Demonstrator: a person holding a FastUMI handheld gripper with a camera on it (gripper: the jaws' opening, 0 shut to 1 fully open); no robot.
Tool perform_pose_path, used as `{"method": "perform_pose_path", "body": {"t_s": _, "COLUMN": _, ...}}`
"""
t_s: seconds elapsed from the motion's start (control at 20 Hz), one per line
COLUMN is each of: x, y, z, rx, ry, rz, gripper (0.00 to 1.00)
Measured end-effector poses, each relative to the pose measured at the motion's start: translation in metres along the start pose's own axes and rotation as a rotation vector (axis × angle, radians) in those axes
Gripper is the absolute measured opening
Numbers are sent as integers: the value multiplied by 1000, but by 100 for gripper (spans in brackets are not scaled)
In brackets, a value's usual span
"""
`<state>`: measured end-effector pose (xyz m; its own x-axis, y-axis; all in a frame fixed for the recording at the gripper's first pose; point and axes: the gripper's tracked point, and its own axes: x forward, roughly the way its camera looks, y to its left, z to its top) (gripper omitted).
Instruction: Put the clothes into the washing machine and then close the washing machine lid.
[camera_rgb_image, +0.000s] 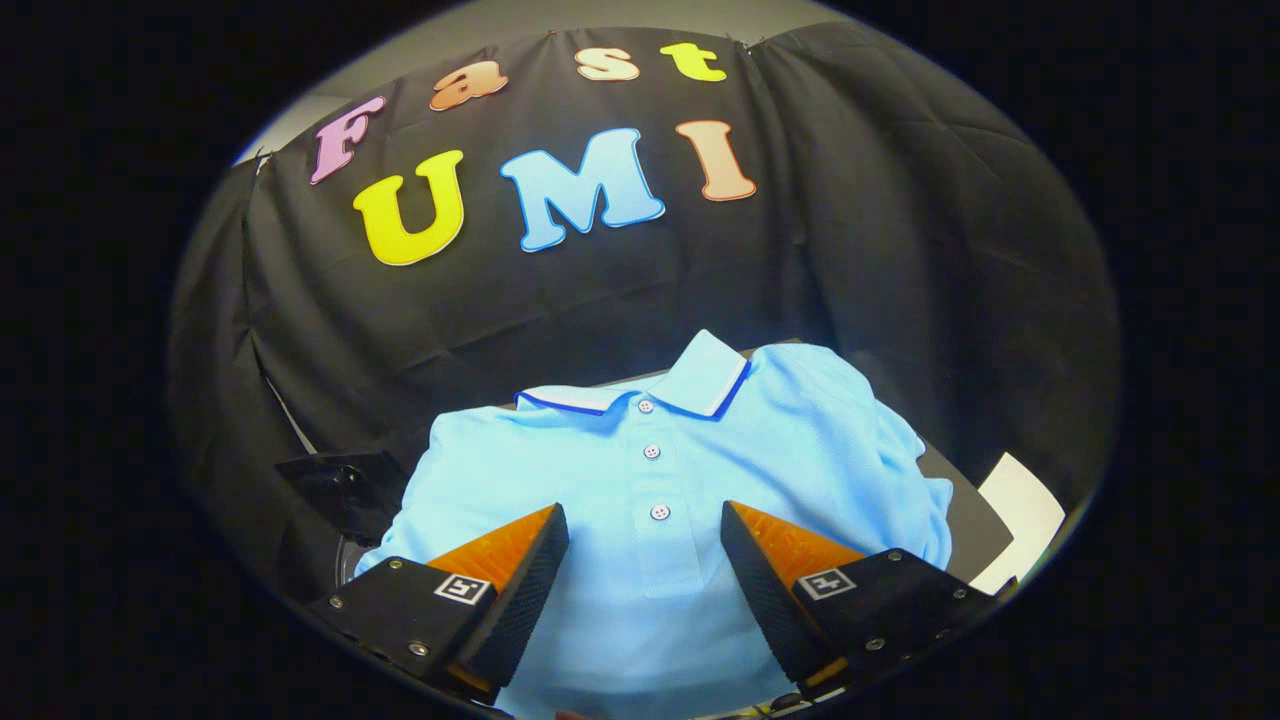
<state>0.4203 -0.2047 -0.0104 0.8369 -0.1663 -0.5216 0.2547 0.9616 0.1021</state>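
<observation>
Gripper view: light blue short-sleeved polo shirt with a white, blue-trimmed collar (700, 460) lies spread flat just ahead of and under the gripper (645, 545), button placket running between the fingers. Jaws stand wide, holding nothing, poised over the chest fabric. Step in hand looks like the first pinch. Best to drop straight down beside the placket (bunch a fold, not a single thin layer) so both fingers bite. Dark round object (345, 490) sits left of the shirt, unclear what.
</observation>
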Motion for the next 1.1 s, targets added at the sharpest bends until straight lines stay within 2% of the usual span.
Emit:
{"method": "perform_pose_path", "body": {"t_s": 0.2, "x": 0, "y": 2, "z": -1, "rx": -29, "ry": 49, "rz": 13, "gripper": 94}}
{"method": "perform_pose_path", "body": {"t_s": 0.45, "x": 2, "y": 1, "z": -6, "rx": -199, "ry": 84, "rz": -12, "gripper": 92}}
{"method": "perform_pose_path", "body": {"t_s": 0.75, "x": -1, "y": -3, "z": -4, "rx": -196, "ry": 108, "rz": -55, "gripper": 88}}
{"method": "perform_pose_path", "body": {"t_s": 0.85, "x": 5, "y": -11, "z": 0, "rx": -177, "ry": 129, "rz": -96, "gripper": 79}}
{"method": "perform_pose_path", "body": {"t_s": 0.95, "x": 5, "y": -11, "z": 3, "rx": -192, "ry": 155, "rz": -125, "gripper": 65}}
{"method": "perform_pose_path", "body": {"t_s": 1.0, "x": 3, "y": -1, "z": -1, "rx": -192, "ry": 160, "rz": -91, "gripper": 53}}
{"method": "perform_pose_path", "body": {"t_s": 1.1, "x": 3, "y": 3, "z": -1, "rx": -202, "ry": 130, "rz": -68, "gripper": 18}}
